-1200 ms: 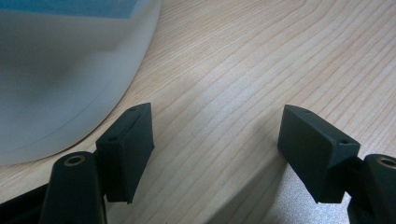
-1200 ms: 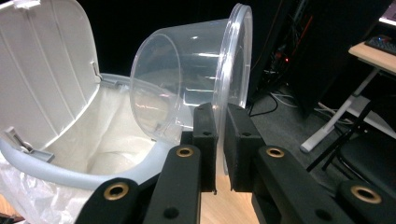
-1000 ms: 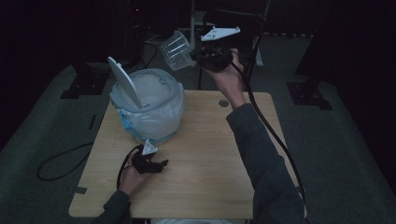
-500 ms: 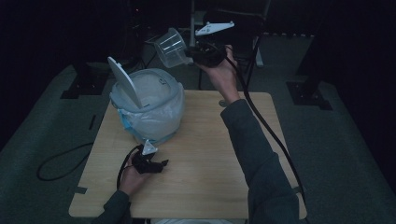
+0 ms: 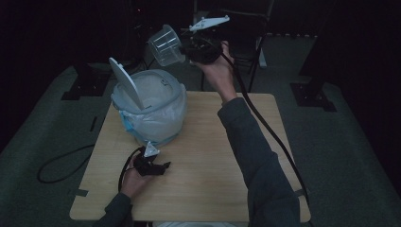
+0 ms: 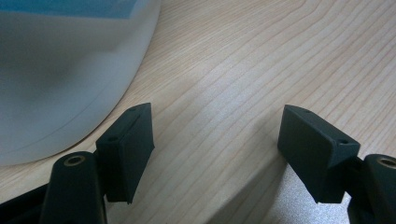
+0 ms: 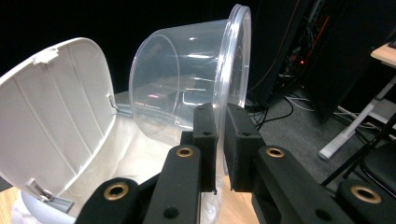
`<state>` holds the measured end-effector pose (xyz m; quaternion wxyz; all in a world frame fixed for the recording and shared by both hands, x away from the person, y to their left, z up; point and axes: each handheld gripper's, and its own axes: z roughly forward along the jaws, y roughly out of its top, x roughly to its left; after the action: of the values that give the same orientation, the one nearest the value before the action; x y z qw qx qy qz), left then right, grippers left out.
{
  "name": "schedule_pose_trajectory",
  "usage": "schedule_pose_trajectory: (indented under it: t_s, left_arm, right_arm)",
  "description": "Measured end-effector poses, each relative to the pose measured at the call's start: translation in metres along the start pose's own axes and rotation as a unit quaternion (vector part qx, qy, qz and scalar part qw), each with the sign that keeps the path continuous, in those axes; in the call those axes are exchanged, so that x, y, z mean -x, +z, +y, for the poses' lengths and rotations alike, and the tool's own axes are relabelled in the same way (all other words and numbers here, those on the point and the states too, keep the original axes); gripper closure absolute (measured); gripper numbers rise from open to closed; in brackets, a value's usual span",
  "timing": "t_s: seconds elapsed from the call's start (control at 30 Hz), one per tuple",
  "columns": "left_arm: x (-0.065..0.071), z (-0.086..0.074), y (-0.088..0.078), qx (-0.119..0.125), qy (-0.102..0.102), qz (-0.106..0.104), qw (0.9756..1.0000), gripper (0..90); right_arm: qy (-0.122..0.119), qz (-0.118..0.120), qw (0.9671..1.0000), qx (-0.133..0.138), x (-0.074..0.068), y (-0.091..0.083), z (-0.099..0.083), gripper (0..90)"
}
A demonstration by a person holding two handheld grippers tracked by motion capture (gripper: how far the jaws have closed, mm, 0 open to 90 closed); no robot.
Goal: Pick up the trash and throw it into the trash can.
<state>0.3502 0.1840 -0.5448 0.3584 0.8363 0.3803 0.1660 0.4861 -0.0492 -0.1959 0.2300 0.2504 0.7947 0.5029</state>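
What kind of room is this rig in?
Probably a lab or recording studio, not a home: a small light wooden table alone on grey carpet, dark surroundings, cables and lit equipment behind the clear plastic tub, and an office chair.

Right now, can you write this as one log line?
right claw: shut on clear cup rim | cup: above open bin | left claw: open, on table

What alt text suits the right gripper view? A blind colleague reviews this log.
The right tongs pinch the rim of a clear plastic tub tipped on its side above an open white bin, whose raised lid stands left.
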Motion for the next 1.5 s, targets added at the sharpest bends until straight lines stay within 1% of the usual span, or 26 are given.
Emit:
schedule_pose_trajectory:
  t_s: [0.1,0.33,0.47,0.67,0.93,1.17,1.3,1.5]
  left_arm:
    - [0.000,0.000,0.000,0.000,0.000,-0.001,1.0000,27.7]
    - [0.000,0.000,0.000,0.000,0.000,-0.001,1.0000,27.7]
    - [0.000,0.000,0.000,0.000,0.001,-0.001,1.0000,27.7]
    - [0.000,0.000,0.000,0.000,0.001,-0.001,1.0000,27.7]
    - [0.000,0.000,0.000,0.000,0.001,-0.002,1.0000,27.7]
    - [0.000,0.000,0.000,-0.001,0.001,-0.002,1.0000,27.7]
    - [0.000,0.000,0.000,0.000,0.001,-0.002,1.0000,27.7]
    - [0.000,0.000,0.000,-0.001,0.001,-0.002,1.0000,27.7]
  right_arm:
    - [-0.007,0.003,1.0000,-0.004,-0.005,0.003,0.004,83.6]
    - [-0.012,0.006,0.9999,-0.005,-0.013,0.007,0.010,83.6]
    - [-0.006,0.009,0.9999,-0.004,-0.017,0.010,0.011,83.6]
    - [-0.010,0.012,0.9998,-0.008,-0.022,0.015,0.013,83.6]
    - [-0.018,0.020,0.9994,-0.020,-0.032,0.027,0.010,83.6]
    - [-0.032,0.027,0.9986,-0.032,-0.043,0.037,0.007,83.6]
    - [-0.040,0.024,0.9979,-0.044,-0.048,0.043,0.004,83.6]
    - [-0.041,0.031,0.9975,-0.047,-0.053,0.048,0.001,83.6]
